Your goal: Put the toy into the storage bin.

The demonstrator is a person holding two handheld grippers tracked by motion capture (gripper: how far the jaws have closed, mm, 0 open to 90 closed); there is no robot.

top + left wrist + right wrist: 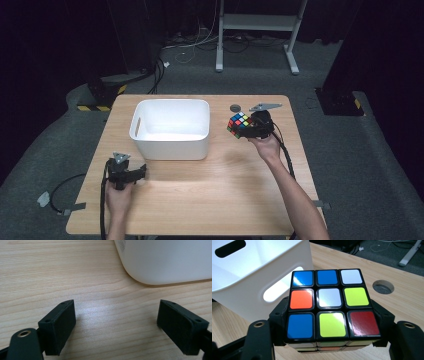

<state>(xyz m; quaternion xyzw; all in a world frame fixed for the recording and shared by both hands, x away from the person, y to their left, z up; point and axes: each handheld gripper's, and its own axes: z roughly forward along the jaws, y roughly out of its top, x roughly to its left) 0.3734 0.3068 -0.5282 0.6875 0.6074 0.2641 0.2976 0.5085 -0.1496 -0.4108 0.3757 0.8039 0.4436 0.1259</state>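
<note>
Glossy cube (332, 307) sits clamped between our right gripper (252, 127) fingers (279, 323) just beside the white bin (172, 129), so a clipped rim could knock it loose; left gripper (131, 172) fingers (58, 327) stand apart, empty.

In the right gripper view, the puzzle cube's (329, 303) lower layers run off the bottom edge and the jaws cover its two side faces. The white bin (249, 282) beside the cube is cut by the top and left edges. In the left gripper view, that bin's printed label (121, 245) is too blurred to read.
</note>
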